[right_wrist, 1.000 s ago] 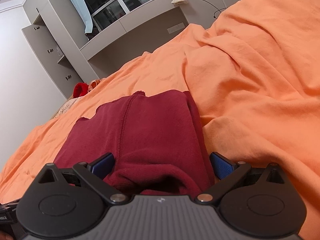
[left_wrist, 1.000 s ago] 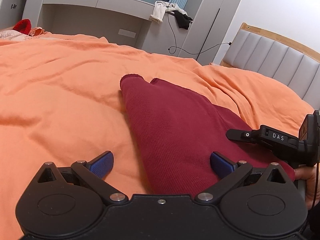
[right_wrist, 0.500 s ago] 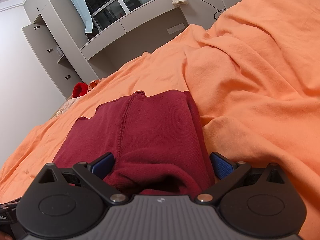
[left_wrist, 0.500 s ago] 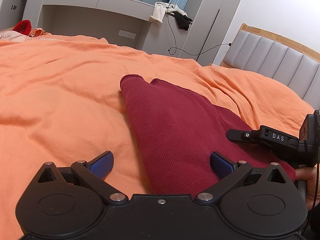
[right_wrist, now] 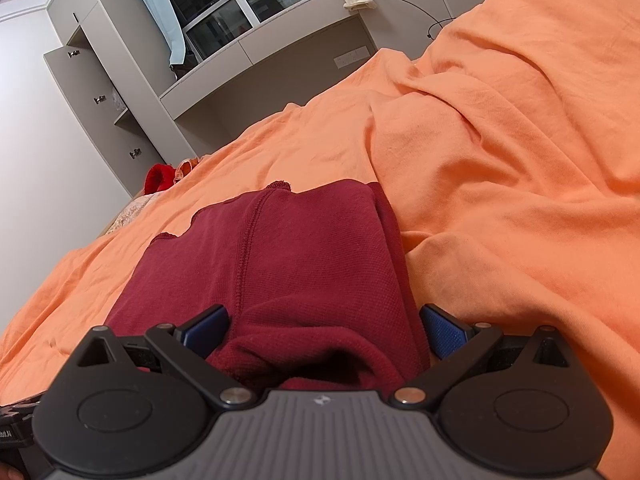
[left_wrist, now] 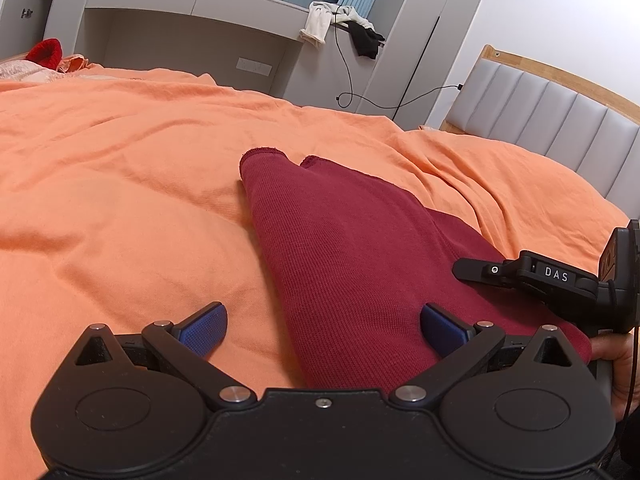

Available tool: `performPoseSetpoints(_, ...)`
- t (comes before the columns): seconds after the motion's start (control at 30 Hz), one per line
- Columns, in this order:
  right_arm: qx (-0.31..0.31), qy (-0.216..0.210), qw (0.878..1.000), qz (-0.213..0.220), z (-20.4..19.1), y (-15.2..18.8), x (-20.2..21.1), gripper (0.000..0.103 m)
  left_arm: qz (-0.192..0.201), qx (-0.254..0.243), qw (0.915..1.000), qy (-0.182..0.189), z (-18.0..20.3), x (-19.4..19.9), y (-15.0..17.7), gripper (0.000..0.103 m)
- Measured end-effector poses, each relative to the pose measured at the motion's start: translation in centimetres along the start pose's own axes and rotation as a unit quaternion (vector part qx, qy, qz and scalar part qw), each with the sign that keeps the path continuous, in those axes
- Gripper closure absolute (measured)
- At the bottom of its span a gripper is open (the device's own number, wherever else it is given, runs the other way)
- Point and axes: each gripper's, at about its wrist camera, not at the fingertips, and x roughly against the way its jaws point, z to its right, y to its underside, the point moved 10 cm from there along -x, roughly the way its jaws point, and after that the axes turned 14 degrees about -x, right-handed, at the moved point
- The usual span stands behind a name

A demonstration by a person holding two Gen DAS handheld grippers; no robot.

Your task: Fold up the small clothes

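Note:
A dark red knit garment [left_wrist: 352, 248] lies folded lengthwise on the orange bedspread [left_wrist: 120, 184]. My left gripper [left_wrist: 323, 330] is open, its blue pads wide apart: the left pad over bare bedspread, the right pad over the garment's near end. In the right wrist view the same garment [right_wrist: 288, 256] runs away from me, a seam down its middle. My right gripper [right_wrist: 324, 330] is open too, straddling the bunched near end of the cloth. The right gripper's black body [left_wrist: 560, 284] shows at the right edge of the left wrist view, held by a hand.
A grey padded headboard [left_wrist: 560, 120] with a wooden rim stands at the right. Grey built-in shelving [left_wrist: 180, 36] with hanging clothes and a cable lines the far wall. A red item [left_wrist: 44, 52] lies at the bed's far left corner.

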Motion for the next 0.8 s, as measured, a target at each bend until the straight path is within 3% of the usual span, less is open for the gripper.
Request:
performPoseSetpoints(0.13, 0.001, 0.005, 1.0, 0.007, -0.2, -0.3, 0.2, 0.0, -0.008, 0.004, 0.9999, 0.006, -0.2, -0.1, -0.2, 0.0)
performPoseSetpoints(0.5, 0.018, 0.002, 1.0, 0.01, -1.5, -0.3, 0.1, 0.024, -0.017, 0.004, 0.9998, 0.006, -0.4, -0.7, -0.5, 0.0)
performPoseSetpoints(0.8, 0.022, 0.003, 1.0, 0.01, -1.7, -0.2, 0.1, 0.027, -0.041, 0.002, 0.9991, 0.007, -0.2, -1.1, -0.7, 0.0)
